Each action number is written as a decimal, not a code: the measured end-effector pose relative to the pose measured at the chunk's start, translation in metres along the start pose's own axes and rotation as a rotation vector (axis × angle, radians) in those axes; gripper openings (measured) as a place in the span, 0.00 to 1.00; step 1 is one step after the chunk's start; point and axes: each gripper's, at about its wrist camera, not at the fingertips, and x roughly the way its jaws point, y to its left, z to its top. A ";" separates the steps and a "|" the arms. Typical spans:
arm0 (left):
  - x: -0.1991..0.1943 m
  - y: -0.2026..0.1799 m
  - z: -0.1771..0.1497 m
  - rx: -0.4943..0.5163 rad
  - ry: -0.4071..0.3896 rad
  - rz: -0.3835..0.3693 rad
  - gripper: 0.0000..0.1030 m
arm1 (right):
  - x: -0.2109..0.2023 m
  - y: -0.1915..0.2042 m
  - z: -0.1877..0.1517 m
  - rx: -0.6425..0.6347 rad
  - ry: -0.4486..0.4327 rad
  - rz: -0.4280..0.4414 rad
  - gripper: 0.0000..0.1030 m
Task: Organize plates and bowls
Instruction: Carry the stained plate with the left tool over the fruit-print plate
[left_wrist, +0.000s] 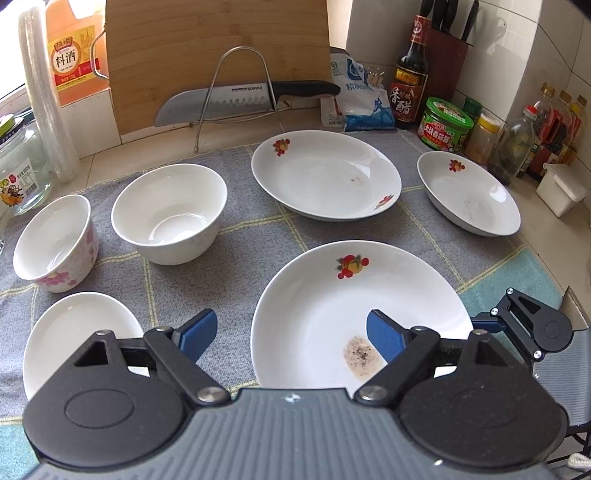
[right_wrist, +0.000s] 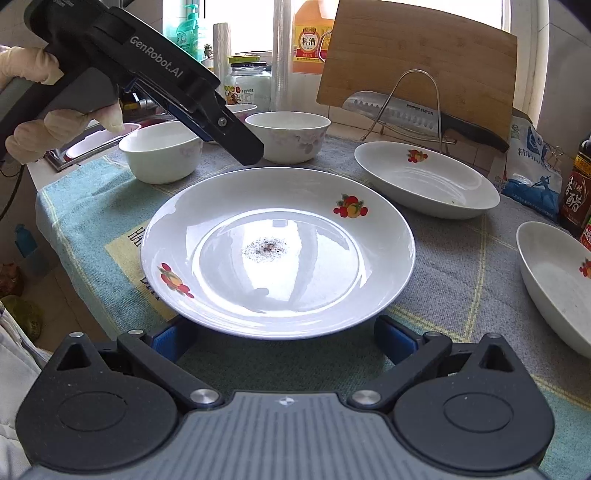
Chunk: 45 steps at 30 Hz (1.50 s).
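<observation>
White fruit-print plate (right_wrist: 277, 251) on grey cloth (left_wrist: 258, 236); left tongs (left_wrist: 291, 338), right tongs (right_wrist: 284, 341) both spread, empty.

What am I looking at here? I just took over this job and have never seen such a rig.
A person holds a handheld two-finger gripper in each hand; each carries a fisheye camera looking along its fingers. One picture is from the left gripper, the other from the right gripper. Both are open and hold nothing. On the cloth lie a large plate with a speckled stain, two more fruit-print plates, a small plate and two bowls. The right view also shows the left gripper in a gloved hand.
</observation>
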 end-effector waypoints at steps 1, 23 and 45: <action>0.005 0.000 0.001 0.009 0.010 -0.005 0.85 | 0.000 0.000 -0.001 0.001 -0.008 -0.001 1.00; 0.070 0.009 0.028 0.080 0.191 -0.153 0.70 | 0.003 0.003 0.000 -0.013 -0.030 0.010 1.00; 0.078 0.004 0.037 0.186 0.251 -0.211 0.64 | 0.009 0.004 0.010 -0.023 0.011 0.020 1.00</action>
